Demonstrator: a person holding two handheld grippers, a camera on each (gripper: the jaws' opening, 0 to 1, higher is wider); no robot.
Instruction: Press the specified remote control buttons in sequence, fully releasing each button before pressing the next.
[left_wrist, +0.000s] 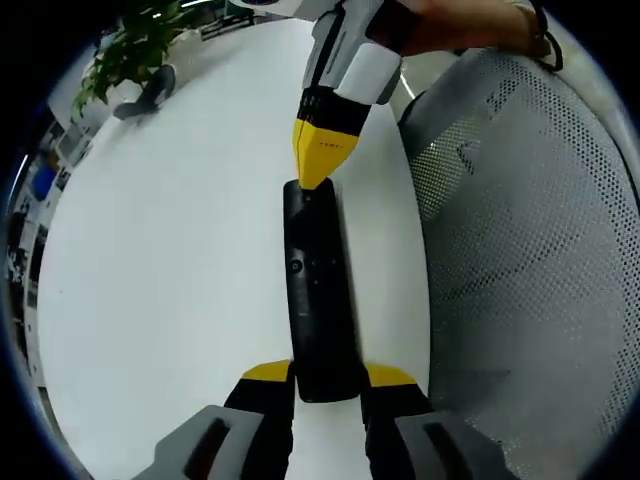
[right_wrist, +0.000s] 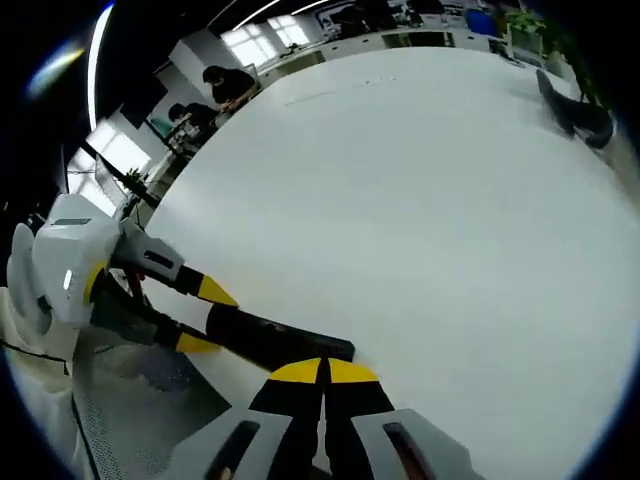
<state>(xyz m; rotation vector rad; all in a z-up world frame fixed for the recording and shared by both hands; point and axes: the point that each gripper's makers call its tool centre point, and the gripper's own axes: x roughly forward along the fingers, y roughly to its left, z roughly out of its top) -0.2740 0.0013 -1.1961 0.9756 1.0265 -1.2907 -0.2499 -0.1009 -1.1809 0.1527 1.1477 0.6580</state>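
Left fingers clamp the near end of the remote on the white worktop; right fingers, pressed together, touch its far end. A skewed push could slide it.

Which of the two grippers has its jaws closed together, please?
The right gripper: jaws together above the remote control's far end. The left gripper clamps its near end.
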